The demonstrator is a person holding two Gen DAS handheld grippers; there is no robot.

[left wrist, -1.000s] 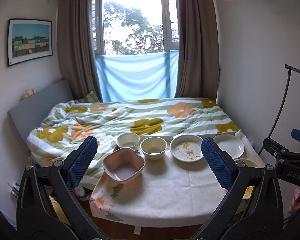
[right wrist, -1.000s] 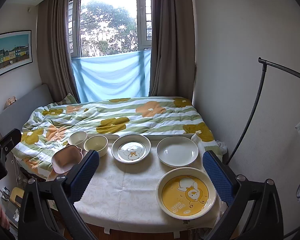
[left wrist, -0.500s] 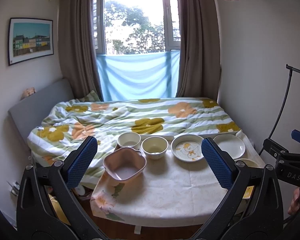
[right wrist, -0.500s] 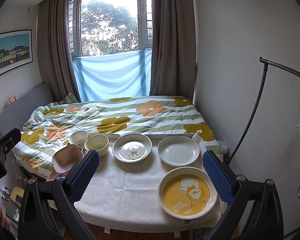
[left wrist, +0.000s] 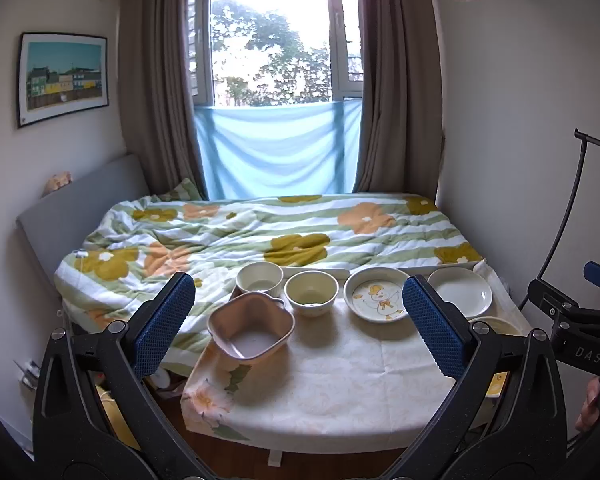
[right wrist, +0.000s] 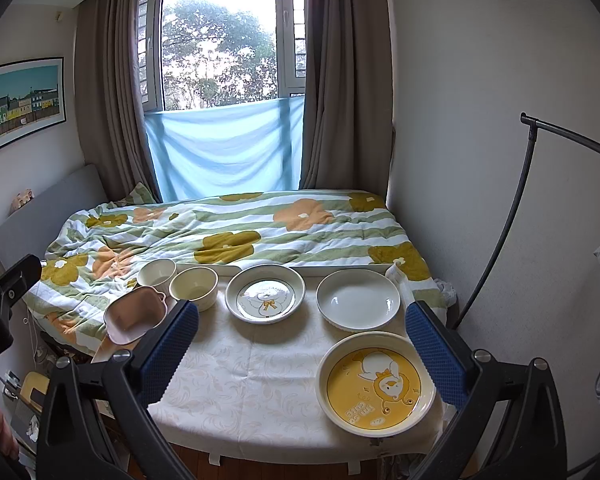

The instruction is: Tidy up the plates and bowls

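Observation:
On the cloth-covered table (left wrist: 324, 384) stand a pink scalloped bowl (left wrist: 251, 330), a white bowl (left wrist: 259, 278), a cream bowl (left wrist: 311, 292), a duck-print plate (left wrist: 378, 295) and a plain white plate (left wrist: 460, 292). The right wrist view adds a yellow duck plate (right wrist: 376, 388) at the front right, beside the plain white plate (right wrist: 358, 298) and duck-print plate (right wrist: 265, 294). My left gripper (left wrist: 298, 322) hangs open above the table's near edge, holding nothing. My right gripper (right wrist: 302, 354) is open too, back from the yellow plate.
A bed with a flowered quilt (left wrist: 260, 236) lies right behind the table. A black curved stand (right wrist: 512, 216) rises at the right by the wall. Clutter sits on the floor at the left (right wrist: 24, 404). A person's fingers (left wrist: 590, 404) show at the edge.
Both views have drifted slightly; the dishes sit a touch further right in each frame. Nothing on the table has moved, and both grippers stay open.

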